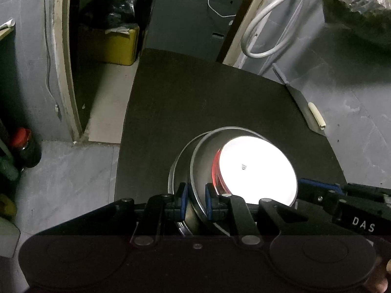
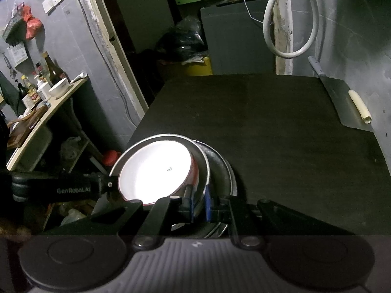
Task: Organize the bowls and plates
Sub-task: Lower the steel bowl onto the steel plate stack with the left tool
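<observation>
Dark table (image 1: 220,102) fills most of both wrist views, bare across its far half. In the left view a grey tiled floor (image 1: 61,183) lies at 9 o'clock of it. A doorway (image 1: 80,48) with a yellow bin (image 1: 119,46) sits at 11 o'clock.

Right view: side shelf (image 2: 46,112) at 9 o'clock, crowded with bottles and a white bowl (image 2: 58,88). White hose loop (image 2: 290,24) hangs at 1 o'clock. Cleaver (image 2: 342,97) lies flat at the table's 2 o'clock edge, a pale roll (image 2: 360,107) resting on its blade.

Task stack: steel plate (image 1: 178,171) at the bottom of the table's near part, a second steel dish (image 1: 207,151) tilted up on it, and inside that a red-walled bowl (image 1: 256,168) with a blown-out white bottom (small mark at centre, unreadable). Whole stack is at 6 o'clock in both views, right in front of the tools.

Left gripper (image 1: 196,201): blue pads (image 1: 184,195) pressed nearly together, pinching the rim of the tilted steel dish at its 7 o'clock edge. Its body also shows in the right view at 9 o'clock, lettering on it.

Right gripper (image 2: 199,204): blue pads (image 2: 207,205) pinching a steel rim (image 2: 204,171) on the opposite side (which of the two steel pieces, I cannot tell for sure). Its black body pokes into the left view at 3 o'clock.

Red-capped bottle (image 1: 23,144) stands on the floor at 9 o'clock, left view.
</observation>
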Action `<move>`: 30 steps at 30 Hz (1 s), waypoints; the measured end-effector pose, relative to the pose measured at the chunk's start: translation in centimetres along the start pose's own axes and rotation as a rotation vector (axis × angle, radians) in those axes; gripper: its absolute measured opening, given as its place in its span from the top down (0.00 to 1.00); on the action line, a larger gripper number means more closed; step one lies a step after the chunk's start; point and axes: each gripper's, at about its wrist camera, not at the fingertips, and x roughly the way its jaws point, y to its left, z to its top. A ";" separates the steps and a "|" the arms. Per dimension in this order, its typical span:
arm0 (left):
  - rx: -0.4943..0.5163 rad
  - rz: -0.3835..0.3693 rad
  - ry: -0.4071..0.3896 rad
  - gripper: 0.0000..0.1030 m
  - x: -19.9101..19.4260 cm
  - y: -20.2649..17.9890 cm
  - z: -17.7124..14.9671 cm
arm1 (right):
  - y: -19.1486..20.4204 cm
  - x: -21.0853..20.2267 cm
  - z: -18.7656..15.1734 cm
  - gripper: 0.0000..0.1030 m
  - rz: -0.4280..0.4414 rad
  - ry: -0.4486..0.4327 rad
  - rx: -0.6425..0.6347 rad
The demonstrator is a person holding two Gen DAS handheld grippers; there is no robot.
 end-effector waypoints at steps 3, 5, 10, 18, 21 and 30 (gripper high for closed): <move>-0.001 -0.001 0.001 0.86 0.0 -0.1 -0.1 | 0.0 -0.1 0.0 0.89 -0.001 0.002 0.001; -0.001 0.000 0.002 0.86 0.0 -0.1 -0.1 | 0.0 -0.2 -0.1 0.89 -0.002 0.004 0.000; -0.002 0.002 0.006 0.85 0.0 -0.1 -0.2 | 0.1 -0.2 0.1 0.89 -0.002 0.009 0.002; -0.009 0.000 0.009 0.85 -0.1 -0.2 -0.2 | -0.1 -0.2 0.0 0.89 -0.001 0.008 0.011; -0.011 -0.002 0.010 0.85 -0.1 -0.2 -0.3 | -0.2 -0.2 -0.1 0.87 0.000 0.005 0.021; 0.012 0.017 0.008 0.84 -0.1 -0.5 -0.4 | -0.2 0.0 -0.7 0.85 -0.002 0.006 0.040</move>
